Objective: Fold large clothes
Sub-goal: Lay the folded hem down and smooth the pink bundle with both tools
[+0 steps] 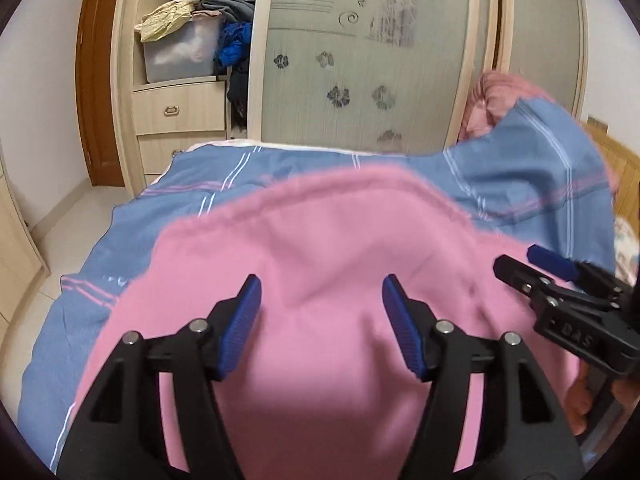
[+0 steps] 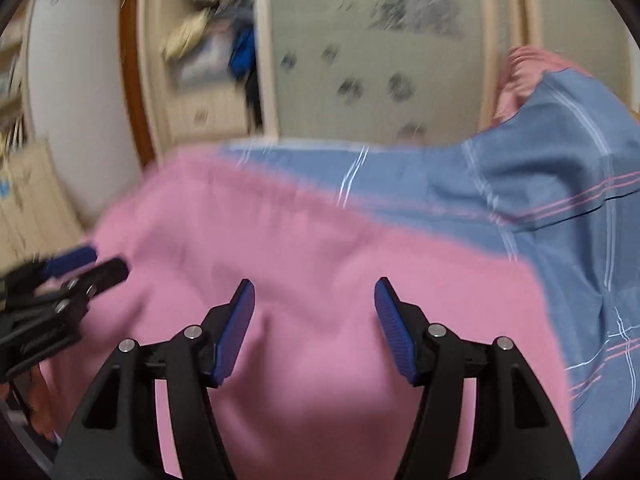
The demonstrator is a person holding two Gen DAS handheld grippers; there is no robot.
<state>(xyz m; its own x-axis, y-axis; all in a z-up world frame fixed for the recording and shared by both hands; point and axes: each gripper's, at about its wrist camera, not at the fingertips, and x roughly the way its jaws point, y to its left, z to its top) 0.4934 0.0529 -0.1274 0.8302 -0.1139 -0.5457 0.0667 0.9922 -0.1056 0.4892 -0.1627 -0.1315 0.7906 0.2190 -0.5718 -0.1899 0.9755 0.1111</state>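
Largest item I log: the wardrobe [image 1: 360, 60] across the far side of the room, its frosted sliding door [image 1: 352, 80] printed with dark flowers, and at its left an open compartment above two pale drawers [image 1: 178, 110]. Next, the bed, covered by a blue bedspread [image 1: 240, 176] with white and pink stripes; it spans the scene from near left to far right, and at the far right it rises into a bunched heap [image 1: 532, 160] with a pink pillow or blanket [image 1: 494, 96] showing behind it. Next, the pink garment [image 1: 320, 248], the task's item: it lies spread on the bedspread near me, filling the middle and near part of both wrist views, with a stitched curved edge along its far side; its surface is slightly rumpled. In my right wrist view the same pink garment [image 2: 320, 240] runs from the near left up to a straight right edge against the blue cloth. Next, a translucent storage bin [image 1: 180, 52] in the open wardrobe compartment, with a yellow cloth [image 1: 168, 18] draped on top, and grey and blue clothes [image 1: 232, 36] piled just right of it. Next, my left gripper [image 1: 322, 308]: its jaws stand released, spread wide apart above the pink cloth with nothing between the blue pads. My right gripper [image 2: 314, 312] reads the same, jaws parted and empty over the garment. Each gripper shows at the edge of the other's view, near it, though blurred.
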